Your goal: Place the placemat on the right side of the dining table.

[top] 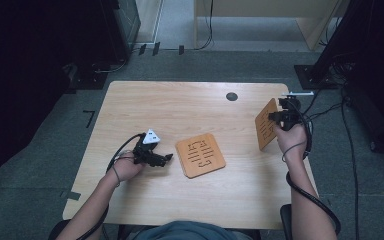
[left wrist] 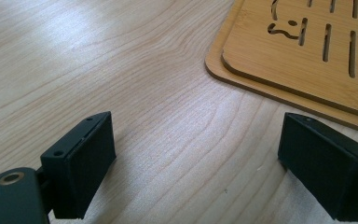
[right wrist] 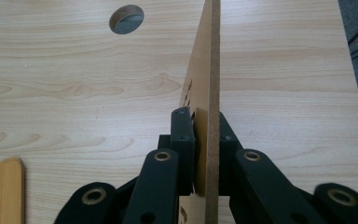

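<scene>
Two slotted wooden boards lie stacked flat [top: 200,155] near the middle of the table [top: 130,105]; their corner fills the upper right of the left gripper view [left wrist: 303,51]. My left gripper [top: 166,158] rests low just left of that stack, open, with bare tabletop between its pads [left wrist: 91,163]. A third wooden board [top: 266,123] stands on edge above the table's right side, with my right gripper [top: 280,116] shut on it. In the right gripper view the board [right wrist: 209,70] rises edge-on between the jaws.
A round cable hole [top: 232,96] sits in the table near its far edge, also in the right gripper view as a hole [right wrist: 127,19]. Cables and dark equipment stands crowd the floor right of the table [top: 340,100].
</scene>
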`<state>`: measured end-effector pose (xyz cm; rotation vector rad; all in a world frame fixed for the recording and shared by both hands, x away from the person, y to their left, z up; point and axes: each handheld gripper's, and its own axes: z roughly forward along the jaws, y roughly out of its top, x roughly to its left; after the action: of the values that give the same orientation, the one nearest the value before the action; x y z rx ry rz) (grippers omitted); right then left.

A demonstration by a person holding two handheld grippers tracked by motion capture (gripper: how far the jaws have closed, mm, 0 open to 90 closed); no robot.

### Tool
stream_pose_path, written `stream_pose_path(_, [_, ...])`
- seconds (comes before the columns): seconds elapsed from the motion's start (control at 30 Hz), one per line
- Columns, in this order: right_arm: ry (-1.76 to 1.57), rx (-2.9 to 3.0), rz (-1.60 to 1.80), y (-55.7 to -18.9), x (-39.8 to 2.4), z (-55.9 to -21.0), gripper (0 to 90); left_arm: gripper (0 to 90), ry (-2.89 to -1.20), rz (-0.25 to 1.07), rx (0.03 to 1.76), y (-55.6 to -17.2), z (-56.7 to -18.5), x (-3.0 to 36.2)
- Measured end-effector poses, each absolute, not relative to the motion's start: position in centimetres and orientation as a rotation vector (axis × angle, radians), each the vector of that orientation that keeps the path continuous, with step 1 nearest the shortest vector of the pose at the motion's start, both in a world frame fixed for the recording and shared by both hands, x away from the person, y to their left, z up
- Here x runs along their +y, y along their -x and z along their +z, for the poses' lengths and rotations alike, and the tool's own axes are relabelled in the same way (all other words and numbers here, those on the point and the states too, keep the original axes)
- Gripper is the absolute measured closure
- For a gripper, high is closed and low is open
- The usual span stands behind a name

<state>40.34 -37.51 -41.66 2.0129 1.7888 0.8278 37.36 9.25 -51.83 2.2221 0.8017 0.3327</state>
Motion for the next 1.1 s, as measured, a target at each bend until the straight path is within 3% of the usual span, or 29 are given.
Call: stream_pose_path(1.1, [-2.008,1.763,0.723,-39.9,-40.4,-42.3,66.4,9.9,-2.222,0.333,0.802,-37.4,-51.8,9.3])
